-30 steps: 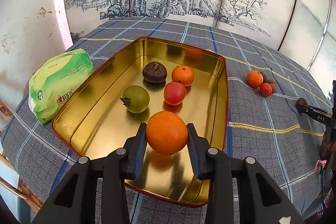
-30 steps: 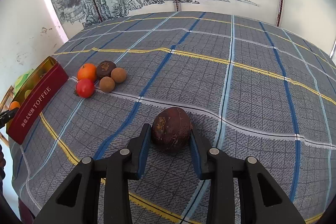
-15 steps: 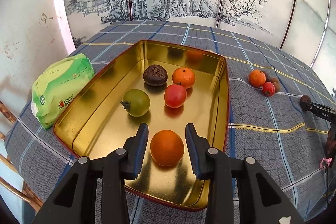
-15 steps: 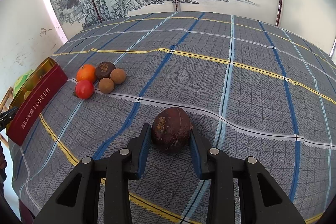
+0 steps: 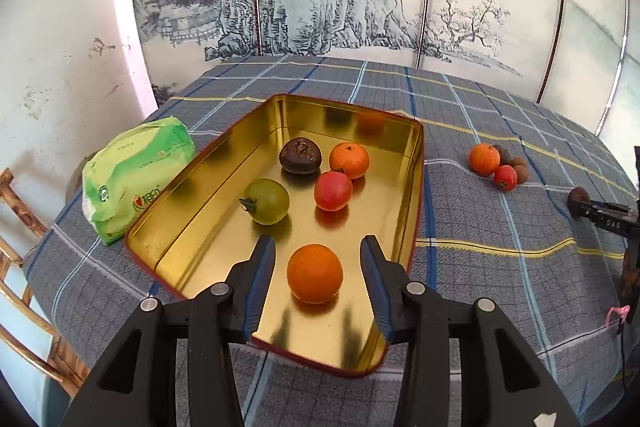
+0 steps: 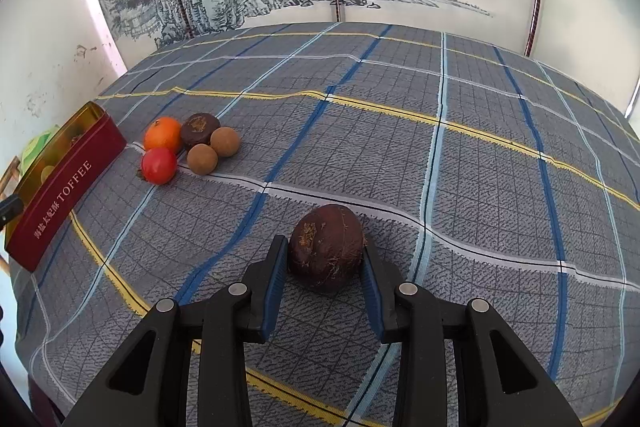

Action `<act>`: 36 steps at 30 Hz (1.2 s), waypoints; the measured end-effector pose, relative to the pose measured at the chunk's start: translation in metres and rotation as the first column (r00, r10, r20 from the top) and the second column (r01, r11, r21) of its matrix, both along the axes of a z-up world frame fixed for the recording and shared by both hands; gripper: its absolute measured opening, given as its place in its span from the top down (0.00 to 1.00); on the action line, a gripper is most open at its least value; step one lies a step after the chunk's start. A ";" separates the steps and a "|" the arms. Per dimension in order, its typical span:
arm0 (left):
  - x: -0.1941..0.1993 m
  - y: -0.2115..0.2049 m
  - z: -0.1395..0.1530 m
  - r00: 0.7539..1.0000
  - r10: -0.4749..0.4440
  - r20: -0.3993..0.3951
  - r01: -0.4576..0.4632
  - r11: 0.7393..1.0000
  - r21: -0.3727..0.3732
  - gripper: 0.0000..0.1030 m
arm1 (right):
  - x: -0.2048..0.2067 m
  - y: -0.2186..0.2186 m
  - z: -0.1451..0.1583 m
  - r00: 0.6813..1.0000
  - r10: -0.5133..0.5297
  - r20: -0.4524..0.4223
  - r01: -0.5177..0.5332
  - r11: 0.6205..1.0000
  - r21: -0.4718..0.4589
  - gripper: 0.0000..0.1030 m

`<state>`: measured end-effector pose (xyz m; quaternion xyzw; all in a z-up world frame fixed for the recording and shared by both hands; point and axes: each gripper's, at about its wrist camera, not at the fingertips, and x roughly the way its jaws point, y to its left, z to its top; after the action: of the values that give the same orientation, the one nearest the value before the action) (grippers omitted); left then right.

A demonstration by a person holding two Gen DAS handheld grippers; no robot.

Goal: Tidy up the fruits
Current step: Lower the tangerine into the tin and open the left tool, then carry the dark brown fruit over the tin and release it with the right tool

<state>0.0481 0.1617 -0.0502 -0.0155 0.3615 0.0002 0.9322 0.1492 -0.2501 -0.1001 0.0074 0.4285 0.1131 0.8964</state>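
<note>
Ink-painted mountain panels back a surface (image 5: 472, 227) draped in grey plaid cloth, where fruit is being sorted into a gold-lined tin (image 5: 404, 227) marked TOFFEE on its red outer wall.

Inside the tin, near its closest end, an orange (image 5: 315, 273) sits on the gold floor between the parted fingers of the left hand-held gripper (image 5: 316, 267), which is released, with a clear gap on either side of the fruit. Farther back in the tin lie a green tomato (image 5: 267, 201), a red tomato (image 5: 333, 190), a second, smaller orange (image 5: 349, 159) and a dark brown wrinkled fruit (image 5: 300, 155), the last three clustered close together. A green plastic packet (image 5: 132, 171) rests on the cloth just beside the tin's left wall.

Well apart from the tin, on the open cloth, the right hand-held gripper (image 6: 326, 263) is clenched on a dark brown round fruit (image 6: 326, 251), its blue-lined fingers (image 6: 276, 271) pressed against both sides; whether the fruit rests on the cloth or is lifted cannot be told. Between that fruit and the tin sits a loose pile on the cloth: an orange mandarin (image 6: 163, 134), a small red tomato (image 6: 159, 165), a dark brown fruit (image 6: 199, 131) and two tan longans (image 6: 214, 149), all touching or nearly so.
</note>
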 end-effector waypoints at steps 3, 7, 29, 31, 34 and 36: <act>-0.009 0.001 0.005 1.000 0.013 0.009 -0.013 1.000 -0.015 0.53 | -0.003 0.004 0.001 1.000 0.002 -0.007 -0.002 1.000 -0.007 0.65; -0.023 0.004 0.012 0.999 0.031 0.020 -0.030 0.999 -0.040 0.49 | -0.018 0.022 0.007 0.999 0.040 -0.003 -0.040 0.999 0.006 0.65; -0.097 0.033 0.030 0.995 0.076 0.066 -0.073 0.996 -0.058 0.25 | -0.059 0.222 0.086 0.901 0.423 0.101 -0.431 0.899 0.076 0.65; -0.100 0.036 0.030 0.995 0.078 0.064 -0.073 0.995 -0.068 0.25 | -0.057 0.240 0.087 0.887 0.451 0.093 -0.459 0.884 0.086 0.65; -0.105 0.041 0.030 0.994 0.091 0.064 -0.086 0.993 -0.077 0.25 | -0.054 0.272 0.084 0.866 0.495 0.073 -0.500 0.862 0.089 0.65; -0.107 0.043 0.031 0.993 0.095 0.063 -0.090 0.992 -0.084 0.25 | -0.050 0.292 0.081 0.854 0.517 0.055 -0.520 0.849 0.091 0.65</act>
<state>-0.0593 0.2048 -0.0194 -0.0700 0.3286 0.0282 0.9414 0.0991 0.0415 -0.0190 -0.0638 0.3953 0.3726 0.8372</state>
